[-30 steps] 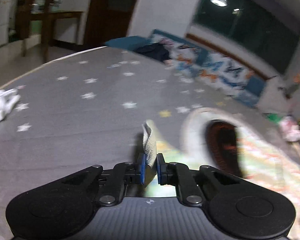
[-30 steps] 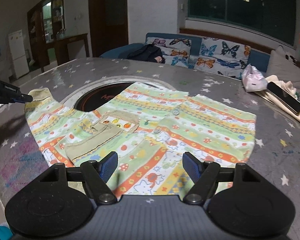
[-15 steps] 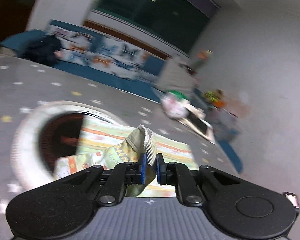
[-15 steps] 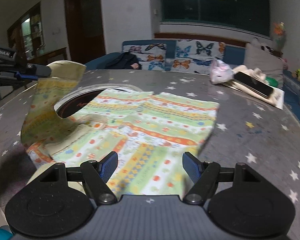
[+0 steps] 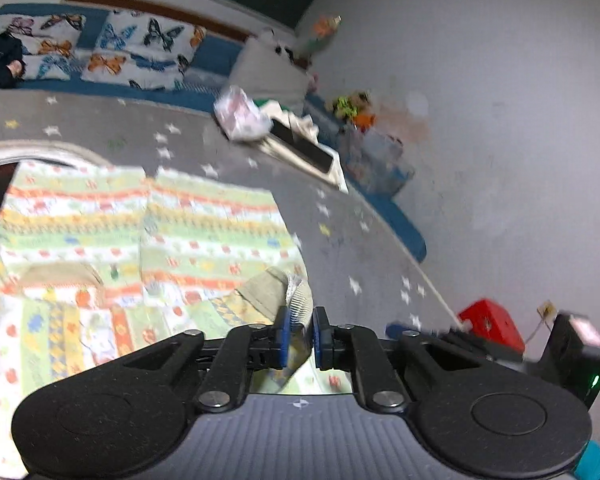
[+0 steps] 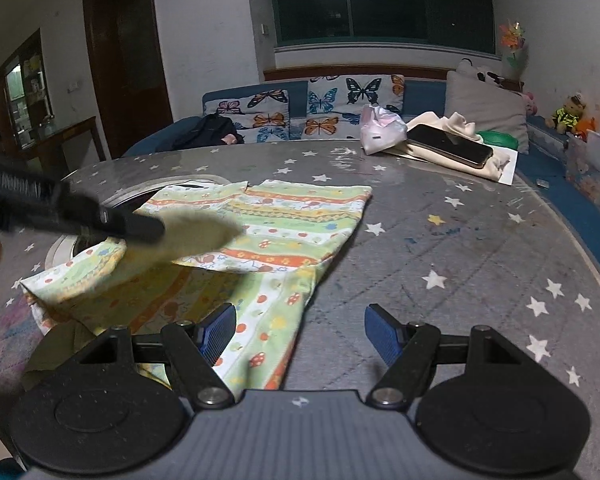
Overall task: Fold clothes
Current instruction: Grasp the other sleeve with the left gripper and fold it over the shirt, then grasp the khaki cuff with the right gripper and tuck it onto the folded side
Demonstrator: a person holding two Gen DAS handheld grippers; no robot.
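**Mid-fold: sleeve across the shirt**

Currently left gripper point(image 5: 299, 330) pinches the sleeve cuff point(image 5: 296, 300) above the shirt point(image 6: 284, 220) on the table point(image 6: 460, 240). Right gripper point(image 6: 300, 330) hangs wide, empty, near the shirt hem. Best laid flat across the shirt front before letting go.

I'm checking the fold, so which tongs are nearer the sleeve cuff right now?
Left. The left tongs are shut on the sleeve cuff, carrying it over the shirt. The right tongs hang open at the shirt's near edge, apart from the cuff.
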